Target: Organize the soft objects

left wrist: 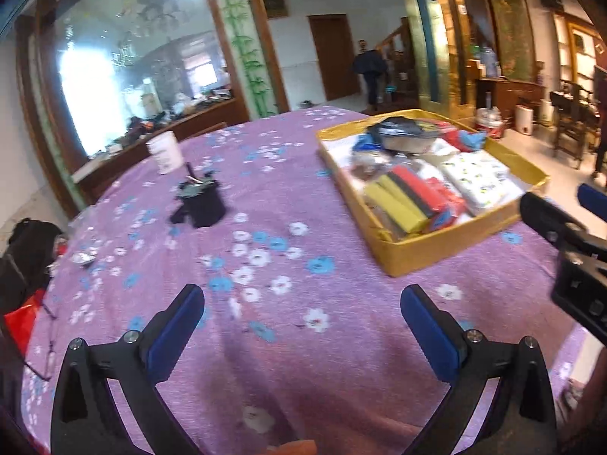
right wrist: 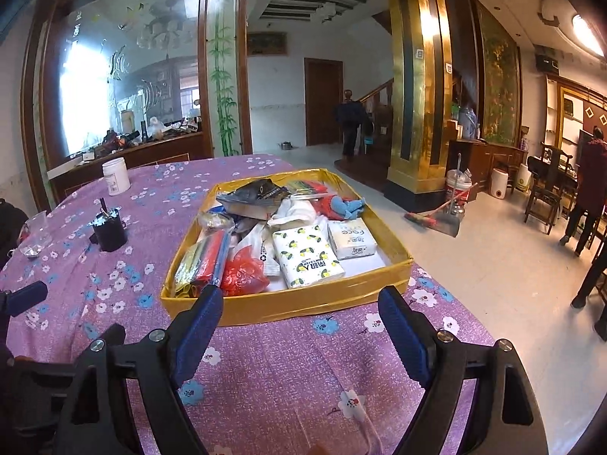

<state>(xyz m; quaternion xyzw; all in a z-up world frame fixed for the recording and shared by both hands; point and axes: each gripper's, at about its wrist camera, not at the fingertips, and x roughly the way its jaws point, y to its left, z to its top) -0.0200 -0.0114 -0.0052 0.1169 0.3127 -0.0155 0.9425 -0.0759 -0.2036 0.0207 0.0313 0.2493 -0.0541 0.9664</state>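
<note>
Several soft things lie together in a yellow tray (right wrist: 303, 303) on the table (right wrist: 265, 379), which wears a purple flowered cloth:
- two tissue packs, one lemon-printed (right wrist: 305, 256), one white (right wrist: 351, 242), side by side at the tray's near right;
- a red plastic bag (right wrist: 242, 269), crumpled, at near centre;
- a bundle of sponges (left wrist: 408, 199), yellow, black and red, along the tray's left wall, its long axis running from the near wall to the far one;
- a blue knitted toy (right wrist: 347, 204) and a dark foil pouch (right wrist: 254, 193) toward the far end.

Nothing soft shows loose on the cloth; a black cup (right wrist: 110, 229) and a white jar (right wrist: 115, 176) stand well apart to the left.

Right gripper (right wrist: 303, 326): jaws spread wide, holding nothing, aimed straight at the tray's near wall and just short of it. Left gripper (left wrist: 301, 326): likewise spread and empty, over bare cloth, the tray ahead and off to its right. The right is plainly the nearer.

Judgement: the goods already sit gathered in the tray. This fits either a finished sorting or a heap waiting to be taken out and arranged; the pictures do not settle which.
</note>
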